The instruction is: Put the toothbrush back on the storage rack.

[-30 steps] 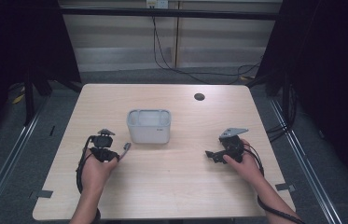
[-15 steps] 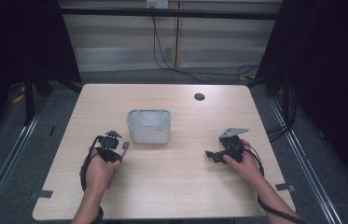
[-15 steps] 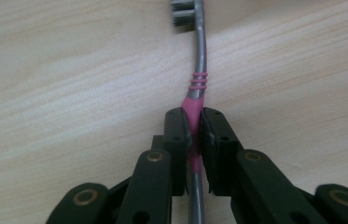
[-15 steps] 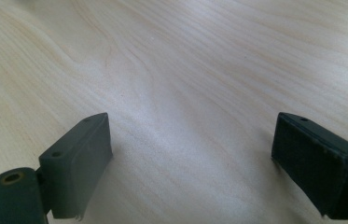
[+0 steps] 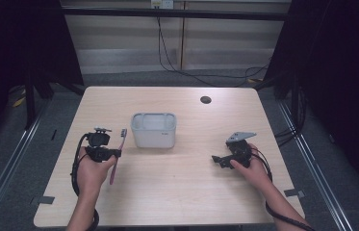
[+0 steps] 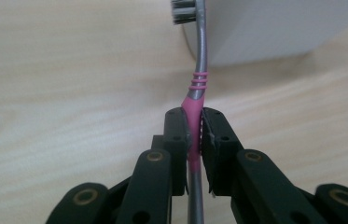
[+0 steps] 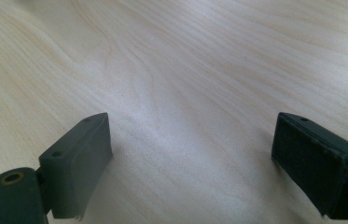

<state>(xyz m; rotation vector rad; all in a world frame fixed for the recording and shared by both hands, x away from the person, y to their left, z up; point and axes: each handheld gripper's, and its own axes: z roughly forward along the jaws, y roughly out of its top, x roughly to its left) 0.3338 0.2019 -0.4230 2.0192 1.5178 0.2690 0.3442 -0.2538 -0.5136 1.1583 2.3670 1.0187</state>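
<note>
A toothbrush [image 5: 118,156] with a pink and grey handle is pinched at its pink grip [image 6: 194,126] by my left gripper [image 5: 113,153], which is shut on it. Its bristle head [image 6: 184,9] points away from me, close to the left side of a white tub [image 5: 154,130]. In the left gripper view the tub's wall [image 6: 274,28] stands just behind the brush neck. My right gripper [image 5: 218,160] rests at the table's right with its jaws wide apart. Between them the right gripper view has nothing but bare wood [image 7: 190,135].
The light wooden table [image 5: 182,192] has a small dark round hole [image 5: 205,99] near its far edge. Black cables trail from both grippers along the person's forearms. Metal rails run on the floor at either side of the table.
The left hand has turned and shifted slightly, so the toothbrush now runs lengthwise with its head beside the tub. The right gripper has stayed put.
</note>
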